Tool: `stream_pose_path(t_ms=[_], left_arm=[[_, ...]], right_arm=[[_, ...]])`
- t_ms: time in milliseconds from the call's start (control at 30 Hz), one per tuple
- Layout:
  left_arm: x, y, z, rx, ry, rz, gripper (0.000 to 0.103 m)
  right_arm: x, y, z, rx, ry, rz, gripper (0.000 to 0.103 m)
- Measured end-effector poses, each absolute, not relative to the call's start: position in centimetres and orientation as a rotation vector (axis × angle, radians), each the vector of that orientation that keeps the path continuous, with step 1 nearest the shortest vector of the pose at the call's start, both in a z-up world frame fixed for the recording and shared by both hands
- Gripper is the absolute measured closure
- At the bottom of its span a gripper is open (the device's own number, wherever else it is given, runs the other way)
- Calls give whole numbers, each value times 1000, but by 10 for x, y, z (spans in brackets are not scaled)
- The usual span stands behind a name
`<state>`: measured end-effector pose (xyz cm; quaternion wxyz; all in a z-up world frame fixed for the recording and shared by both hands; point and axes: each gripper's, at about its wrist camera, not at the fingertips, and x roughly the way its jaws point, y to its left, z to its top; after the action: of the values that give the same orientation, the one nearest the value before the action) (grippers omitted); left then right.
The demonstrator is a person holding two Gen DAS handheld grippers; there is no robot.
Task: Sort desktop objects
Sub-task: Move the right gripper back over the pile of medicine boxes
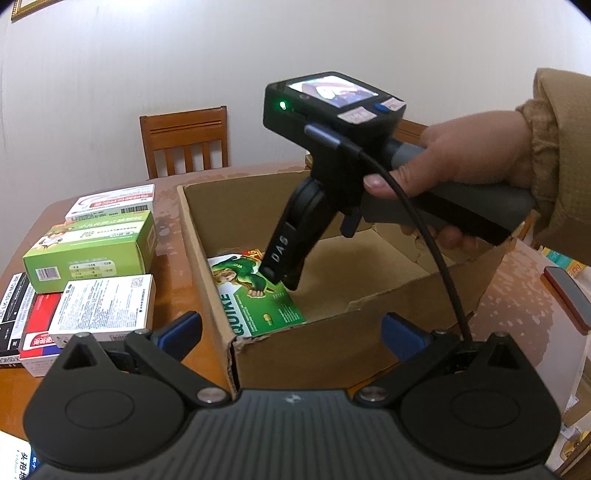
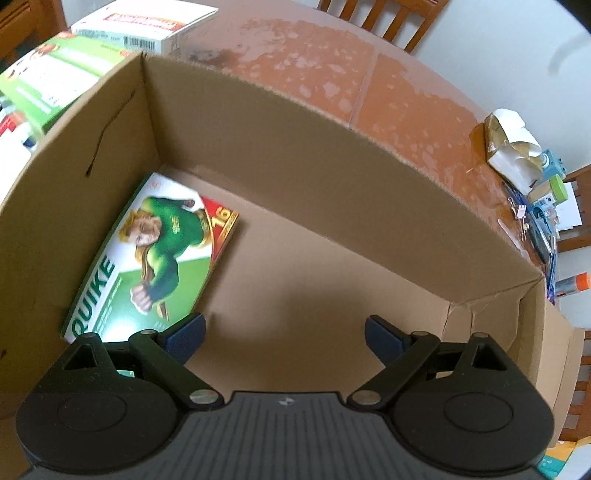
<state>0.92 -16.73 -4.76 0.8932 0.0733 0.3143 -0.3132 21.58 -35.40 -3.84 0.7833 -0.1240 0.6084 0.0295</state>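
One QUIKE box (image 2: 147, 254) lies against the cardboard box's (image 2: 332, 158) left wall, floor otherwise bare, both left gripper (image 1: 291, 328) and right gripper (image 2: 284, 332) spread empty.

- A plain white wall (image 1: 258, 48) fills the space ahead of the left tool, lit evenly and softly.
- A gilt picture frame corner (image 1: 26, 9) shows high to that tool's left.
- A wooden slat-back chair (image 1: 184, 142) stands against the wall, beyond the table's far edge.
- The wooden table (image 2: 314, 62) stretches ahead of the right tool, its reddish-brown finish worn in pale patches.
- Another wooden chair (image 2: 384, 18) sits past the table there.
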Motion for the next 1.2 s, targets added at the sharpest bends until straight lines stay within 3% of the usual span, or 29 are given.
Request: stream_pose_path(t_ms=[333,600,733,1200], left_arm=[[-1,-162,-39,164,640,-601,0],[-33,-148,-20,156,639,-424,0],[-52,-142,-4,206,611,-340,0],[-27,-80,17,195,522,-498,0]], right_arm=[[196,-366,-7,-183,1235,52,7],[143,-356,81,-51,840,413,7],[135,-325,101,-75,744,585,7],[164,-191,93,-312,776,635,0]])
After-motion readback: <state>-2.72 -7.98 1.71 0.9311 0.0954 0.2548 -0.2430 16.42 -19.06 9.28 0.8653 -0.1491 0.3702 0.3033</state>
